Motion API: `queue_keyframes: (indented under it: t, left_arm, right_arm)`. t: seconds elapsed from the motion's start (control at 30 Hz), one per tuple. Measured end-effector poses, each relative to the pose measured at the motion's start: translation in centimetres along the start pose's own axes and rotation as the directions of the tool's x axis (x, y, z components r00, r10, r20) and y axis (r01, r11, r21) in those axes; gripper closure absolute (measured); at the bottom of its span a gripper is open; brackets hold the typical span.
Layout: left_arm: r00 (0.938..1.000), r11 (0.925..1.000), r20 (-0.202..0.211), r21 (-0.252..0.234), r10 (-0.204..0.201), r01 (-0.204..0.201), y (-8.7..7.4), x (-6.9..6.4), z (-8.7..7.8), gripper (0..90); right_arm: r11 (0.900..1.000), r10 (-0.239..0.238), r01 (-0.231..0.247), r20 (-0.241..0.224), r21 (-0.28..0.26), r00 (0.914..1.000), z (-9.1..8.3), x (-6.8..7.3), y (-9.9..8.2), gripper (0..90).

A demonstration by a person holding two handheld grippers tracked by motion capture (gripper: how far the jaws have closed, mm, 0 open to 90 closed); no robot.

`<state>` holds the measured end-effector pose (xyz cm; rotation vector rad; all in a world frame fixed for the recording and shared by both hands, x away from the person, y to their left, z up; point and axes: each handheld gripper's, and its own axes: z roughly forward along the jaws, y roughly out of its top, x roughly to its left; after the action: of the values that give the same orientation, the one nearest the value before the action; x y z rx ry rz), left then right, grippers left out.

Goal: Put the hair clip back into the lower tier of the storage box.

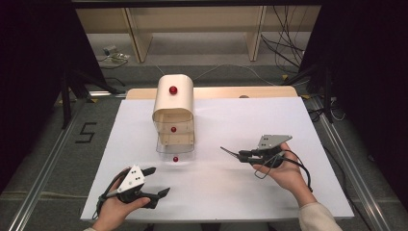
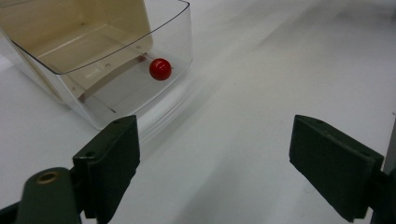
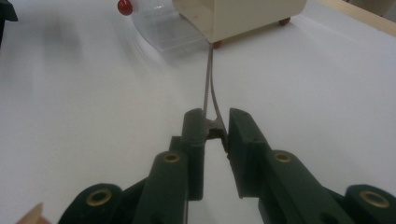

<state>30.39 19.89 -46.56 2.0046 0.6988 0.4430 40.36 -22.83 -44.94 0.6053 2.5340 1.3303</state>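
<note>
Toward the counter's [image 1: 269, 120] far edge stands a small cream drawer cabinet [image 1: 173, 103], its clear bottom drawer [image 2: 112, 88] pulled out. It looks light, thin, slippery plastic; the red knob [image 2: 160, 69] is the natural hold. Left tool [image 1: 153, 186] gapes empty; right tool [image 3: 217, 127] pinches thin tweezers [image 3: 210, 88]. Nothing stands between.

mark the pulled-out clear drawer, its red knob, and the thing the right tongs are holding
clear plastic drawer [image 2: 180, 35], left gripper view, on its transparent front wall.
round red knob [image 2: 160, 69], left gripper view, on the ball's middle.
thin metal tweezers [image 3: 209, 86], right gripper view, on the paired blades ahead of the right tongs [image 3: 215, 125].
</note>
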Motion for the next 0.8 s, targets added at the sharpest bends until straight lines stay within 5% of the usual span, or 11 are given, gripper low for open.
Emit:
queue_keyframes:
  t: [0.8]
  left_arm:
    - [1.0000, 1.0000, -0.003, -0.009, 0.001, -0.001, 0.1, 0.0, 0.0, 16.2]
  right_arm:
    - [0.9991, -0.041, 0.042, -0.020, 0.011, 0.9989, 0.9, 0.4, 2.1, 77.5]
